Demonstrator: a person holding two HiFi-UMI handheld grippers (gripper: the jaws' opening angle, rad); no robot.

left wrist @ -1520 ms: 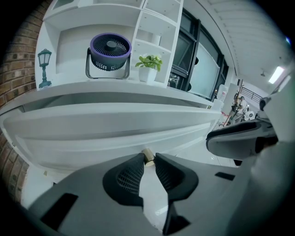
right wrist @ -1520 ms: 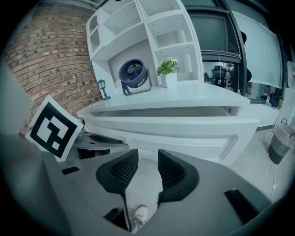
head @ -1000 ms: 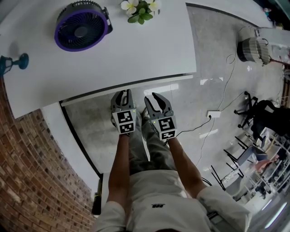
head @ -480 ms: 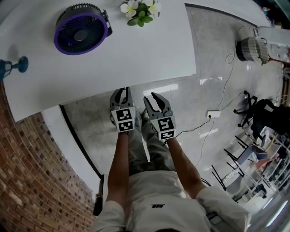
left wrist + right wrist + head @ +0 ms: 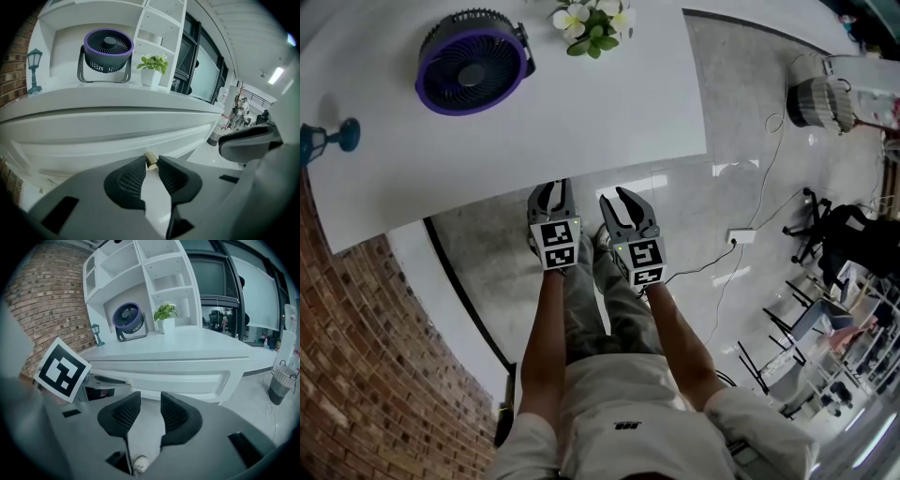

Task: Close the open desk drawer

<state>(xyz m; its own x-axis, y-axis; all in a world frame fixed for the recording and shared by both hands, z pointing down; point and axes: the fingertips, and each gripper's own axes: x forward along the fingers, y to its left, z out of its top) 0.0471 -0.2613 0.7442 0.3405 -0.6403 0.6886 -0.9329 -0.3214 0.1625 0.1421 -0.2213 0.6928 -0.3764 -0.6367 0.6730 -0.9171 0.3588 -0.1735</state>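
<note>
The drawer sits pushed in, flush under the table. Your left tool lightly pinches its knob, and its jaws have just been easing apart. Spread them clear before backing off, or you'll likely tug it out. Your right tool stands slightly spread, empty.

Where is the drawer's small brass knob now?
In the left gripper view the brass knob sits low and central, on the white drawer front, between the tips of the left gripper, whose jaws have just been opening.
</note>
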